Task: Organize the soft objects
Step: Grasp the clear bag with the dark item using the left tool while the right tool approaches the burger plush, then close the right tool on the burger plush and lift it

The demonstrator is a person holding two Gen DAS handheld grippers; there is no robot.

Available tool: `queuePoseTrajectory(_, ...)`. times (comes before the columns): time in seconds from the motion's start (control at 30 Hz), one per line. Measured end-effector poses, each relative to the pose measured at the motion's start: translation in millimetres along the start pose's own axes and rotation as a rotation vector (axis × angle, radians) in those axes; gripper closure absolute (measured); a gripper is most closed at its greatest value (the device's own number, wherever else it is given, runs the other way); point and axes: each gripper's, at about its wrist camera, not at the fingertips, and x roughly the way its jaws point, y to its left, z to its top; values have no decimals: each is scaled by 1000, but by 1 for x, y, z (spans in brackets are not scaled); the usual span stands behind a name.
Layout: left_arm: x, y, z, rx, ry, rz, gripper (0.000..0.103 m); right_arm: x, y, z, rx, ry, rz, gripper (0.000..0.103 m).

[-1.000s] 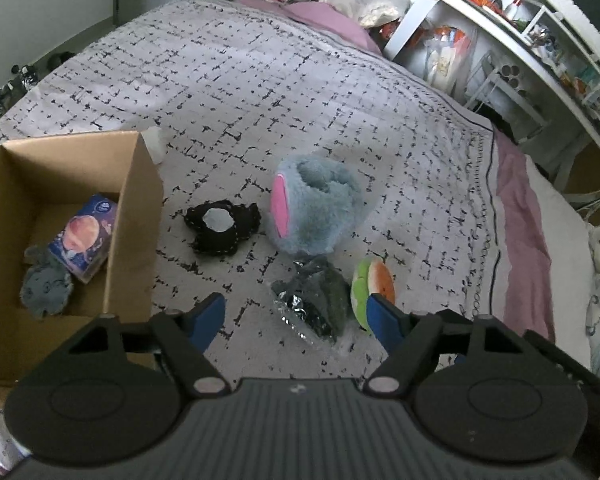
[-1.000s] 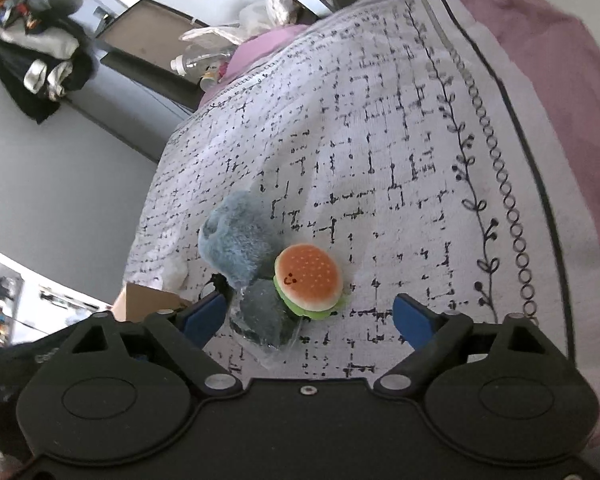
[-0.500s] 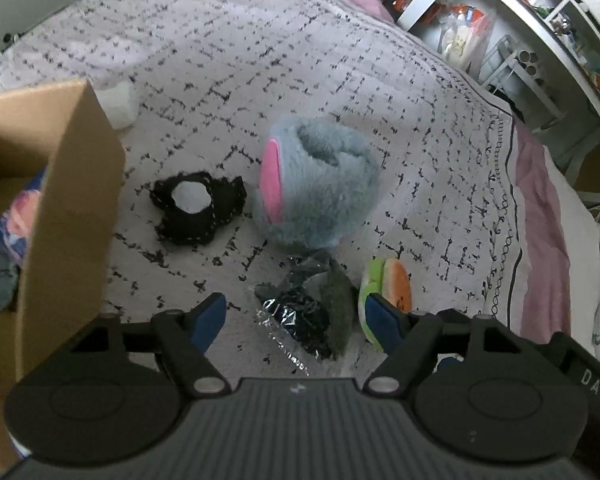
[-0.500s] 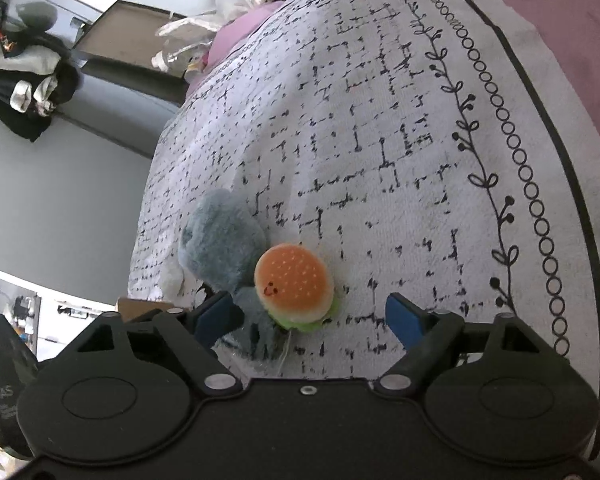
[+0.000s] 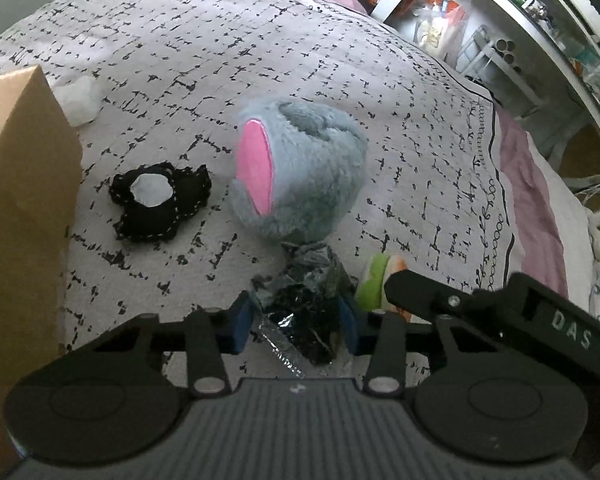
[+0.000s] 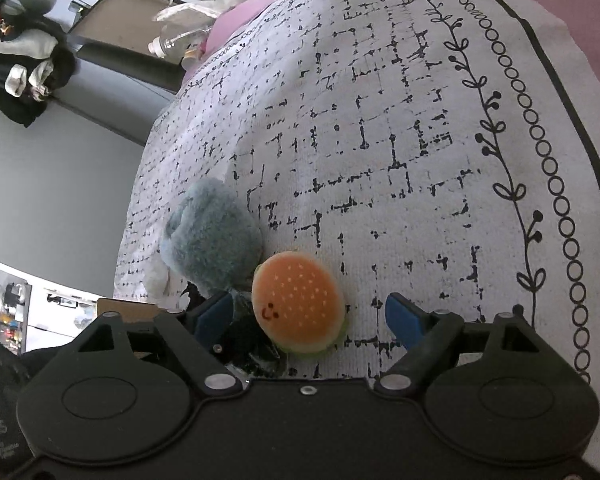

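I am closing the left gripper (image 5: 296,322) around the bag (image 5: 308,312), a dark soft thing in crinkly clear plastic lying just in front of the grey plush (image 5: 300,176). Its blue pads are flanking the bag, and I cannot tell whether they are pressing it yet. I am judging the bag light and limp, with a slick film that may slide, so I am taking it across the bulk of its middle, not by the loose sealed edge.

The right gripper (image 6: 308,320) is standing wide, its jaws either side of the burger (image 6: 298,304) and not touching it. The burger is lying just right of the bag, against the plush. It looks squashy and light; a hold across the bun's sides should do.

The left view is showing me what the right one lacks: the box (image 5: 24,216) well left of the plush, and the black piece (image 5: 160,202) between the two. The right view is giving me the burger's whole top and face, which the left view is mostly hiding behind the right gripper's finger.
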Motion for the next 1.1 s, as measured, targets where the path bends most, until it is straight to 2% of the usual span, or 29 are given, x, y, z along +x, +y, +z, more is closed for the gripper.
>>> queuePoseTrajectory(0.07,-1,1,-1,6,-3,-7,64,2,2,0,-6,-3,-3,21)
queuePoseTrajectory(0.33,-9,7,-5,18,-11,-15,66,8,11,-1,-55,-8,-26,21)
queuePoseTrajectory(0.43,-13,12,-7,11,-14,-12,66,11,14,-3,-75,2,-45,24)
queuePoseTrajectory(0.53,-15,14,-8,12,-12,-11,66,12,17,-5,-91,19,-39,35)
queuePoseTrajectory(0.6,-17,14,-9,17,-11,-13,66,13,19,-7,-99,47,-14,54)
queuePoseTrajectory(0.7,-17,14,-11,29,-4,-9,67,12,20,-10,-98,64,-2,60)
queuePoseTrajectory(0.93,-32,12,-15,26,-20,-43,67,-10,29,-15,-108,22,-20,60)
queuePoseTrajectory(1.1,-52,15,-19,43,-52,-31,67,-27,39,-21,-115,-6,-51,60)
